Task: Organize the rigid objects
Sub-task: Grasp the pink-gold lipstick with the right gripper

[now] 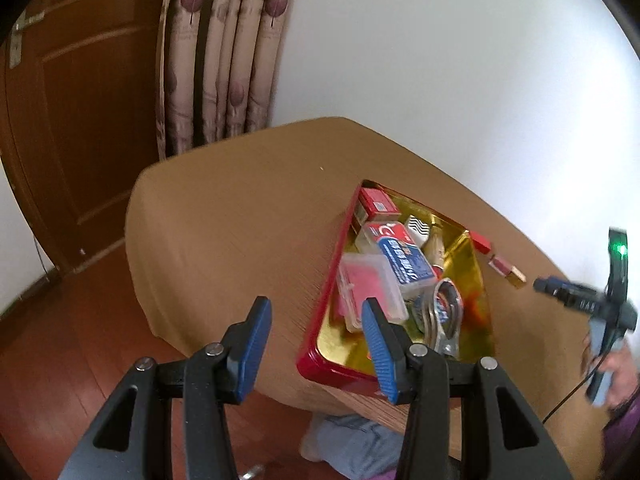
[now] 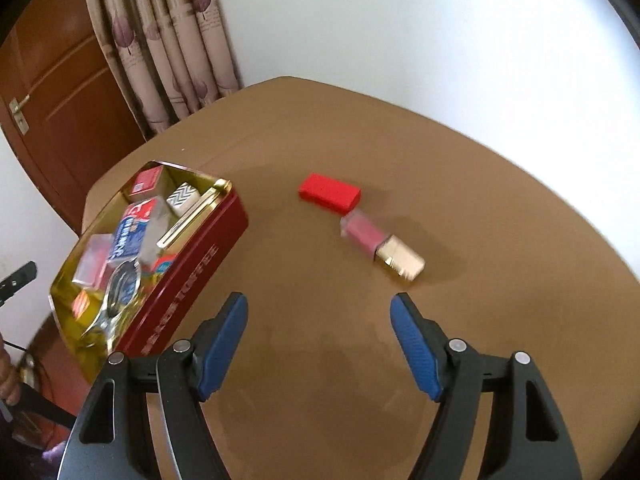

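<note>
Right gripper (image 2: pixel 318 344): fingers (image 2: pixel 224 344) spread apart, nothing between them, poised above bare counter (image 2: pixel 400 140). Left gripper (image 1: pixel 316 344): fingers likewise apart and empty, over the near corner of the red tin (image 2: pixel 192 264). Ahead, well apart from the tin: lipstick tube (image 2: pixel 382 244), flat on the counter, long axis diagonal, gold end toward the camera, pink end touching the red cap (image 2: pixel 330 193). Probably best: straddle the tube across its short width, mid-length, then close squarely to avoid rolling it.
</note>
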A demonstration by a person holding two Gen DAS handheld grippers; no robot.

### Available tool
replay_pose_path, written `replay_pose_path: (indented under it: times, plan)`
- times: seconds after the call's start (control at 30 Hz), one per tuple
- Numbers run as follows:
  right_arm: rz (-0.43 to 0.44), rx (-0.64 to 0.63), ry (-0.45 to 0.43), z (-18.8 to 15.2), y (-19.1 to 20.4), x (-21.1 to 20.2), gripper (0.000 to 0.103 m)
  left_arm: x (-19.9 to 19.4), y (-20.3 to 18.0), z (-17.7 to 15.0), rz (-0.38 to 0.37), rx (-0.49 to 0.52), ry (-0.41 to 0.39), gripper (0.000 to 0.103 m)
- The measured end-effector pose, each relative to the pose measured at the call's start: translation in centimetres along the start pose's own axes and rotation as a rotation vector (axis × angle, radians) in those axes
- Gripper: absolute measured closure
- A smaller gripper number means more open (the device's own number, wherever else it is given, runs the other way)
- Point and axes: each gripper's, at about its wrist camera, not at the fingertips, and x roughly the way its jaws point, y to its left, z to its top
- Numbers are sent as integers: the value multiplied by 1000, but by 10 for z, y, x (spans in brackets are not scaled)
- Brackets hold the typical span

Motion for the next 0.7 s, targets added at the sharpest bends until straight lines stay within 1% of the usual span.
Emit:
replay_pose_path:
  times: [0.07,0.13,0.23,0.33,0.43,0.53,0.57,0.63,0.67,0.7]
  plan:
    - [-9,-23,19,6,-5,11,32,4,-4,-1,15,23,10,55]
    - [-23,-37,30,6,-12,20,32,12,-10,-3,17,52,51,55]
    - [-17,-35,56,12,-22,36,34,22,-19,-5,48,102,85,55]
    - [-8,-46,70,16,-25,47,34,25,-22,-6,61,125,82,55]
    - [-32,-73,89,20,-26,60,36,29,-25,-7,71,143,90,55]
    - [-25,-71,126,22,-31,76,40,36,-26,-8,79,151,120,55]
    - [-34,-75,141,22,-32,82,42,38,-26,-8,80,151,127,55]
    - [-31,-75,170,19,-35,94,46,39,-26,-8,84,154,132,55]
    - [-29,-71,176,18,-36,98,48,40,-26,-8,87,156,132,55]
    - [-28,-66,153,15,-36,96,49,40,-26,-9,90,157,131,55]
